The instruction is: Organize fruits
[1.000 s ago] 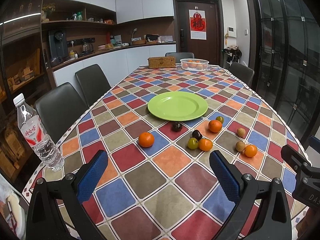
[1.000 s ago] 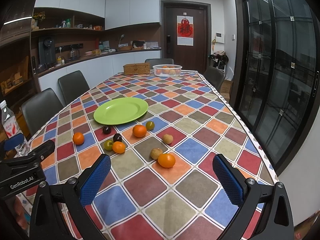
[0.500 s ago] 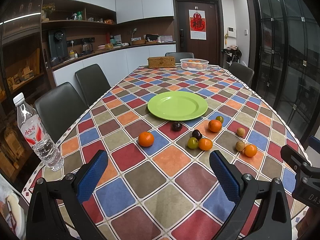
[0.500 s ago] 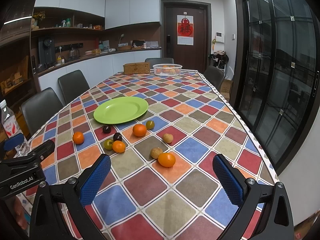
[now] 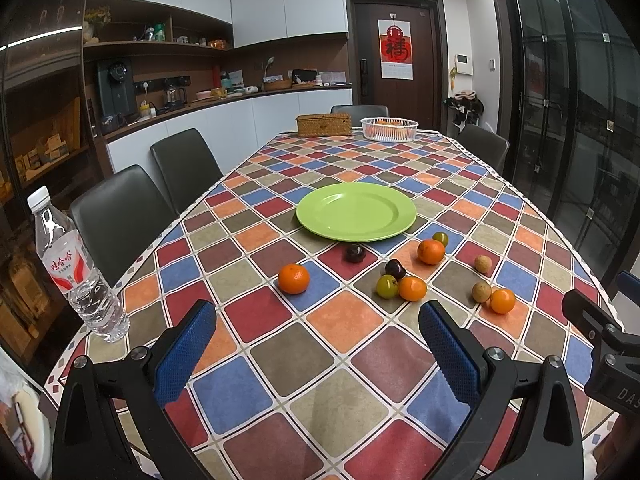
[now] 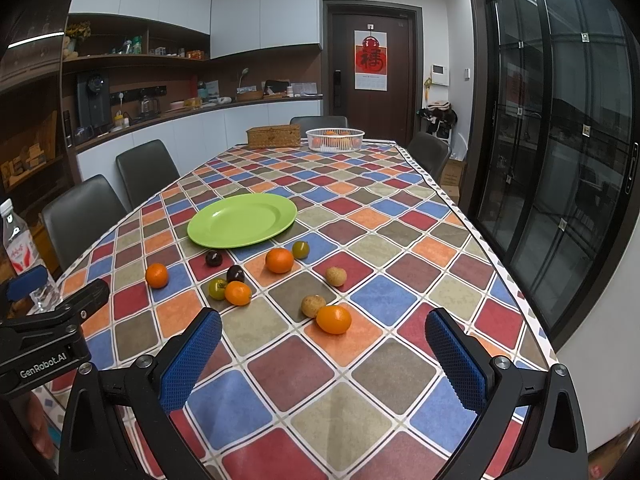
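Note:
An empty green plate [image 5: 356, 211] [image 6: 242, 220] lies mid-table. Nearer me, loose fruit is scattered on the checked cloth: several oranges, one at the left [image 5: 293, 278] [image 6: 157, 275] and one nearest the right gripper [image 6: 334, 319] [image 5: 502, 301], two dark plums [image 5: 355, 253] [image 5: 395, 269], two green fruits [image 5: 387, 286] [image 5: 440, 238] and two tan round fruits [image 5: 481, 292] [image 5: 483, 263]. My left gripper [image 5: 316, 354] is open and empty above the near table. My right gripper [image 6: 323, 360] is open and empty, just short of the nearest orange.
A water bottle [image 5: 72, 268] stands at the table's left edge. A wicker box [image 5: 323, 125] and a white basket of fruit [image 5: 389, 129] sit at the far end. Dark chairs [image 5: 120, 216] line the left side. Glass doors stand at the right.

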Demonstrator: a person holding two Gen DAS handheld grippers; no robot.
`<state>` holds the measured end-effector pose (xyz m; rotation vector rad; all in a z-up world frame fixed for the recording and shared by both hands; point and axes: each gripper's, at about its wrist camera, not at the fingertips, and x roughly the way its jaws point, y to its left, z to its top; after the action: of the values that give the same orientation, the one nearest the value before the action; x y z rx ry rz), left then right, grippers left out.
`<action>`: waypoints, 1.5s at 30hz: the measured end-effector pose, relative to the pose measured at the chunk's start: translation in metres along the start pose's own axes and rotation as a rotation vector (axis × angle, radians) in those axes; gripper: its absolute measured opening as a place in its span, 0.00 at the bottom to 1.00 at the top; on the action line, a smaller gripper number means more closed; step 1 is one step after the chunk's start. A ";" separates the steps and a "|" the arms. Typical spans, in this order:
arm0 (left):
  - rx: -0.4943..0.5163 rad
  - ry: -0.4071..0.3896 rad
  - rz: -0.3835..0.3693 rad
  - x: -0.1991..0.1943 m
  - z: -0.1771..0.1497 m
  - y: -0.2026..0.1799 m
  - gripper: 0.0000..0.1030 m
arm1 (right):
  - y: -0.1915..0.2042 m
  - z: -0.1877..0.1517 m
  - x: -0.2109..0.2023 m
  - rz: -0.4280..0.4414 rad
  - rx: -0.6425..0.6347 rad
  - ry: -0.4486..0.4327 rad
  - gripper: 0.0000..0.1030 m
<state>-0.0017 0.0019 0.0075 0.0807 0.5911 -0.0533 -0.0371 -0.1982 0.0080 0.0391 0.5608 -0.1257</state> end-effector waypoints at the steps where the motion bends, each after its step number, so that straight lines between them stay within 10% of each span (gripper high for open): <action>1: 0.000 -0.001 0.000 0.000 0.000 0.000 1.00 | 0.000 0.000 0.000 0.000 0.000 0.000 1.00; 25: 0.046 -0.008 -0.011 0.019 -0.002 -0.004 1.00 | -0.001 -0.001 0.023 0.011 0.001 0.055 1.00; 45: 0.173 0.027 -0.077 0.087 0.004 -0.027 0.78 | -0.005 -0.002 0.084 -0.007 -0.006 0.178 0.99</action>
<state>0.0703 -0.0280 -0.0391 0.2270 0.6156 -0.1788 0.0318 -0.2125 -0.0382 0.0425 0.7392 -0.1277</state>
